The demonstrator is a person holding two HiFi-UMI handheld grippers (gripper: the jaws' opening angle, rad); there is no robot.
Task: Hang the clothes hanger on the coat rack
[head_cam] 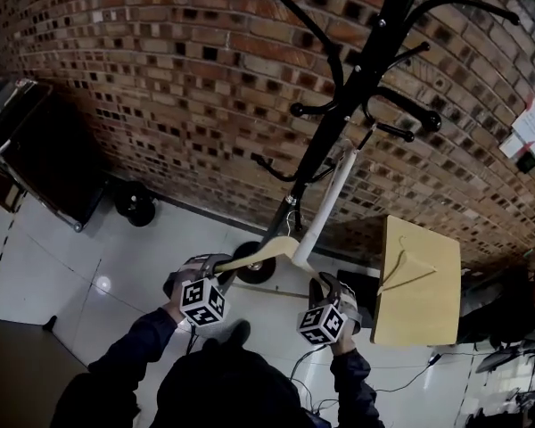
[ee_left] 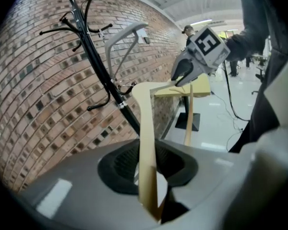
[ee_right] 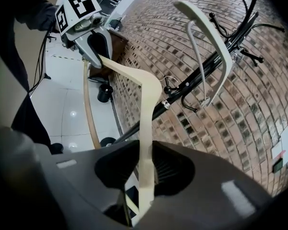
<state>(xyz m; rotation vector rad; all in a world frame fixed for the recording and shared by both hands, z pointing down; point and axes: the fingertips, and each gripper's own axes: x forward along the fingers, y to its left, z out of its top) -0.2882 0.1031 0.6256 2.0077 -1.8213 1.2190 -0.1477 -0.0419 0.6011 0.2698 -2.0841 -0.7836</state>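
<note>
A pale wooden hanger [head_cam: 272, 250] with a long grey-white hook [head_cam: 332, 194] is held up in front of the black coat rack [head_cam: 361, 69]. My left gripper [head_cam: 218, 273] is shut on the hanger's left arm [ee_left: 147, 152]. My right gripper [head_cam: 325, 288] is shut on its right arm [ee_right: 146, 143]. The hook's curved top [head_cam: 348, 148] stands just below and left of a low peg [head_cam: 394, 132], apart from it. In each gripper view the other gripper [ee_left: 198, 56] [ee_right: 89, 32] shows at the far end of the hanger, with the hook [ee_right: 209, 37] against the rack's pole [ee_left: 103, 75].
A brick wall [head_cam: 160, 69] runs behind the rack. A wooden board on a stand [head_cam: 419, 279] is at the right, close to my right gripper. The rack's round base [head_cam: 254, 266] sits on white floor tiles. Dark furniture [head_cam: 36, 150] stands at far left.
</note>
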